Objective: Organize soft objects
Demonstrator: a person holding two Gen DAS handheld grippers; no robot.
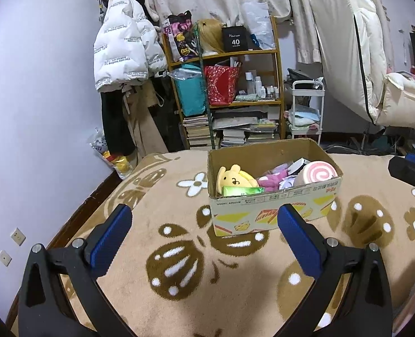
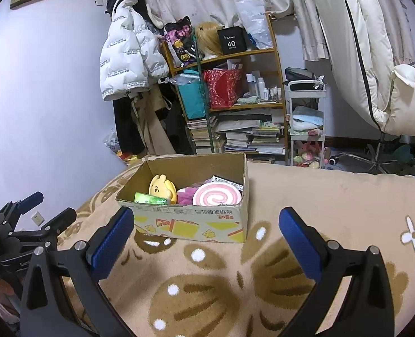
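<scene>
- Brown cardboard box (image 1: 272, 210): yellow and red printed shapes on its white front.
- Round plush roll (image 2: 217, 195): pink-and-white swirl.
- Plush toy (image 1: 235, 178): yellow.
- Fuzzy tan blanket (image 1: 196, 266): dark brown motifs, white dots and white flowers.
- Gripper pads (image 2: 112, 241): blue on black arms.

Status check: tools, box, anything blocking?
Left tool open, empty. Right tool open, empty. Cardboard box on blanket, yellow plush and swirl cushion inside. Approach unobstructed.
</scene>
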